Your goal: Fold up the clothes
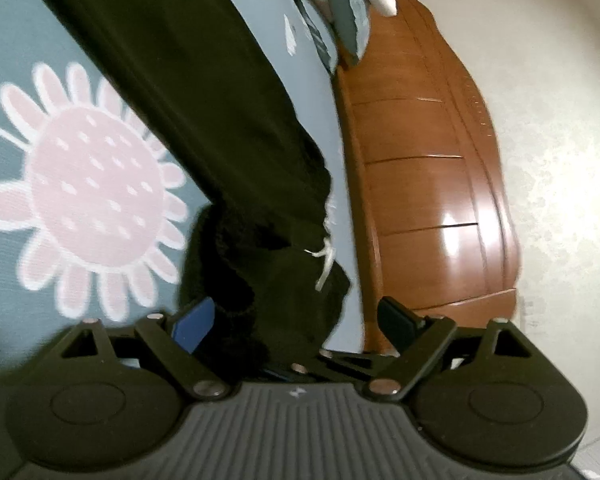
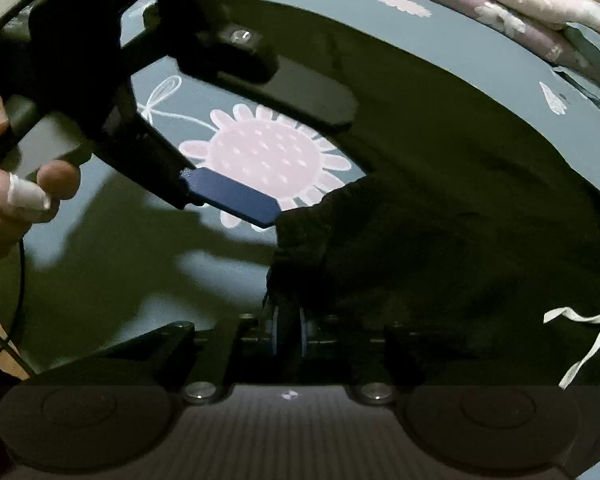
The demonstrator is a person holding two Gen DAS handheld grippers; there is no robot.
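Note:
Dark pants [image 1: 204, 100] with a white drawstring [image 1: 326, 260] lie across a grey-blue bed sheet [image 1: 8, 60]. In the left wrist view my left gripper [image 1: 296, 316] is open, its blue pad and black finger on either side of the bunched waistband. The right wrist view shows the same pants [image 2: 440, 220] spread wide, drawstring [image 2: 580, 340] at the right. My right gripper [image 2: 290, 332] is shut on the waistband edge, fingers nearly touching with dark cloth between them. The left gripper [image 2: 306, 162] comes in from the upper left, its blue pad touching the waistband corner.
The sheet carries a large pink flower print [image 1: 96, 192] [image 2: 264, 156]. A brown wooden headboard [image 1: 428, 200] runs along the bed's edge by a pale wall [image 1: 560, 120]. Folded bedding [image 2: 500, 0] is piled at the far side. A hand [image 2: 4, 200] holds the left gripper.

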